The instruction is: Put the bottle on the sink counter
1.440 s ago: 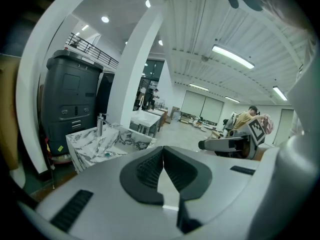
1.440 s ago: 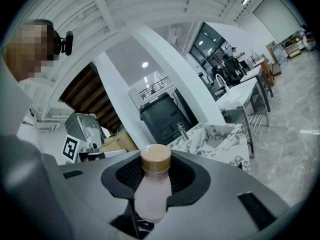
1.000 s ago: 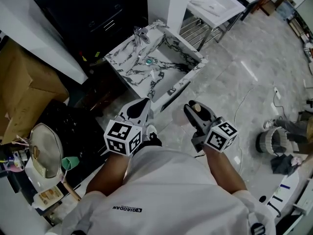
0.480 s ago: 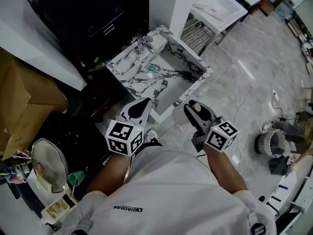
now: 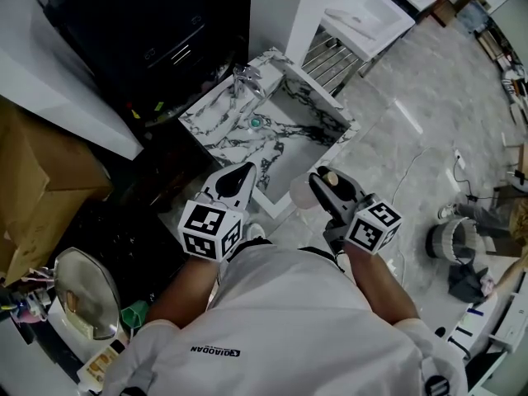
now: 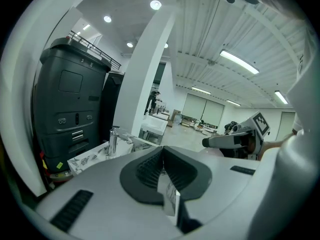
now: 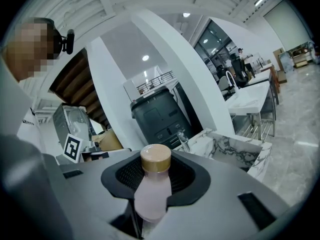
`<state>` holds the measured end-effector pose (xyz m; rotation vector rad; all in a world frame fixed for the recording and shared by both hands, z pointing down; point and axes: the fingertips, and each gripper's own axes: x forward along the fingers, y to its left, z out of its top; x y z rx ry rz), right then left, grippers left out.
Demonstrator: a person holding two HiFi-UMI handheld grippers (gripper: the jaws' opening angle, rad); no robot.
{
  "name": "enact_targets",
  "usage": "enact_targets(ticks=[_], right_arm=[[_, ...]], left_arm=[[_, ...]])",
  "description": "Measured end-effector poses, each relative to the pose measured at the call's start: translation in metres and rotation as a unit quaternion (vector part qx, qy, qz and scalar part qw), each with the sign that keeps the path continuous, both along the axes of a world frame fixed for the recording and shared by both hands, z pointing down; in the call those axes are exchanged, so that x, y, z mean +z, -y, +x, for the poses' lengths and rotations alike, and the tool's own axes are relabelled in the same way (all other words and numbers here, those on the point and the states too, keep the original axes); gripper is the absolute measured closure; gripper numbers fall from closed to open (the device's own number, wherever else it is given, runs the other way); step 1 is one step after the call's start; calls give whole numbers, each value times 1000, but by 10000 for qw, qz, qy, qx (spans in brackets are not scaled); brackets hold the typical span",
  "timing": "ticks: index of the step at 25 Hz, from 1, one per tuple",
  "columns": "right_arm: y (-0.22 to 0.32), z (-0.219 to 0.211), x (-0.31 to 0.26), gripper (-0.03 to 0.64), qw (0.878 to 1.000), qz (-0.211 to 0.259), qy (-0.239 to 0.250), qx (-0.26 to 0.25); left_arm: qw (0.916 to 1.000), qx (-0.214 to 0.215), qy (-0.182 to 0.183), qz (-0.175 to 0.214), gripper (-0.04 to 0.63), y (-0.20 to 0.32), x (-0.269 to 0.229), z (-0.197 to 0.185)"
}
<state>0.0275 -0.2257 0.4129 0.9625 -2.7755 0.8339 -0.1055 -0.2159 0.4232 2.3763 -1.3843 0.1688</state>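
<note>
A pale pink bottle (image 7: 154, 191) with a tan cap (image 7: 155, 158) stands upright between the dark pads of my right gripper (image 7: 156, 176), which is shut on it. From the head view, the bottle (image 5: 304, 193) and right gripper (image 5: 327, 185) hang over the floor, just short of the sink's near corner. The marble sink counter (image 5: 216, 124) is white with black veins and has a chrome faucet (image 5: 245, 79). My left gripper (image 5: 238, 177) hovers beside the sink's front edge. Its pads (image 6: 150, 168) meet with nothing held.
A tall black cabinet (image 5: 153, 23) stands behind the sink, beside a white pillar (image 5: 285, 7). A cardboard box (image 5: 37, 192) and a round mirror (image 5: 82, 294) lie at the left. White basins (image 5: 367, 11) stand further back. A bucket (image 5: 448, 242) and cables sit on the floor at right.
The person has stepped towards the sink, so both grippers are a little nearer to its front edge. The bottle stays in the right gripper.
</note>
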Motion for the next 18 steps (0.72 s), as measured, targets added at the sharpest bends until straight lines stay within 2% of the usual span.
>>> enact_targets(ticks=[12, 18], right_arm=[[2, -24, -4, 469, 9999, 88, -13, -142], [6, -32, -5, 469, 9996, 100, -69, -235]], left_arm=[[9999, -146, -47, 31, 580, -8, 0, -22], [9996, -149, 32, -255, 580, -18, 14, -27]])
